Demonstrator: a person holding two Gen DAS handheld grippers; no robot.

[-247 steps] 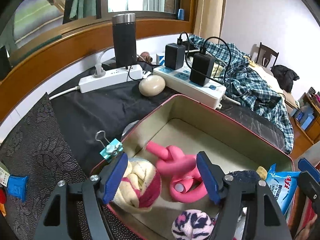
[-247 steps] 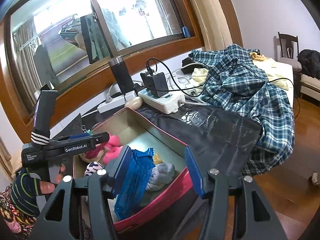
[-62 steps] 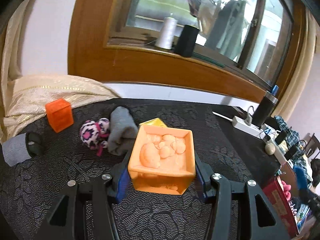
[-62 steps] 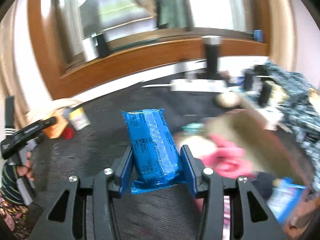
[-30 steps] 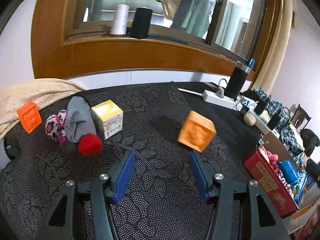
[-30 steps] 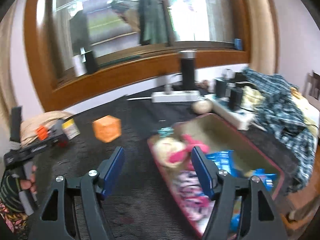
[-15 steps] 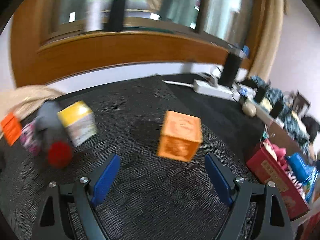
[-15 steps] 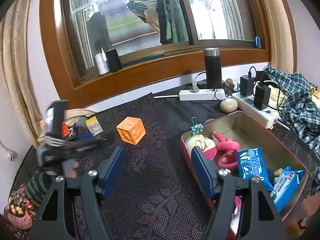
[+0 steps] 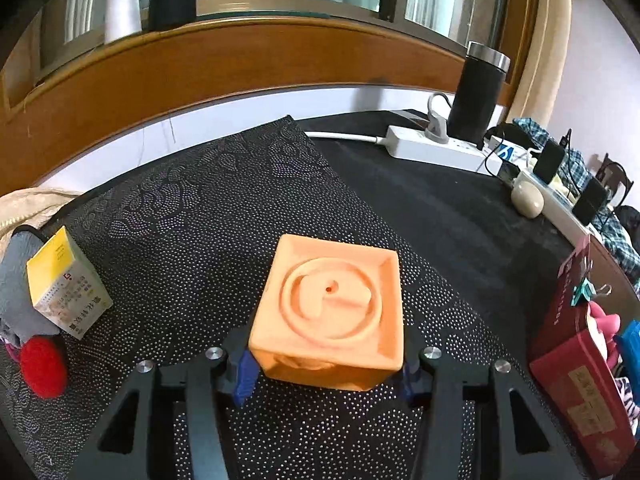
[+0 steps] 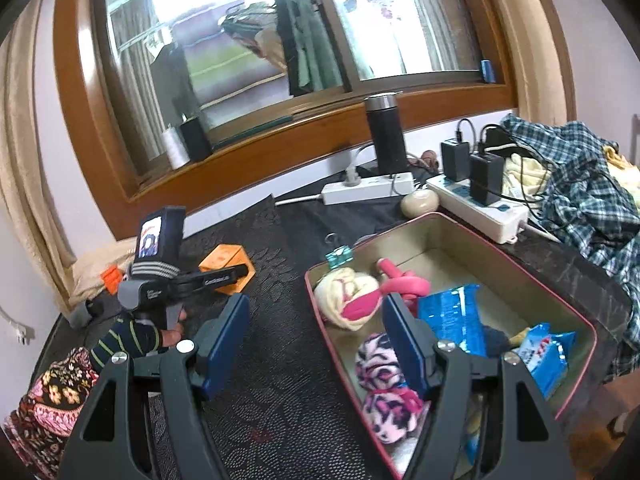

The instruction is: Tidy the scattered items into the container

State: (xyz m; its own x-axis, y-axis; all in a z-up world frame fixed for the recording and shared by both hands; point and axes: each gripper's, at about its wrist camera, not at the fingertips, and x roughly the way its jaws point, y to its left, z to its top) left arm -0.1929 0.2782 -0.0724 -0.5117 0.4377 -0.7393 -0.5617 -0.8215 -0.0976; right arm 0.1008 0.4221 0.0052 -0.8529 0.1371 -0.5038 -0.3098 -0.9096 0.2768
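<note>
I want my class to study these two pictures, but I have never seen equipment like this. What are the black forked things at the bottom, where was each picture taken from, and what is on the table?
No robot here: a person holds a two-finger gripper in each hand, and each gripper carries a camera looking along its fingers. In the left view, the left gripper is closing around an orange cube; a yellow box and a red ball lie nearby. In the right view, the right gripper is open and empty over the red-rimmed container, which holds blue packets and rolled socks.
</note>
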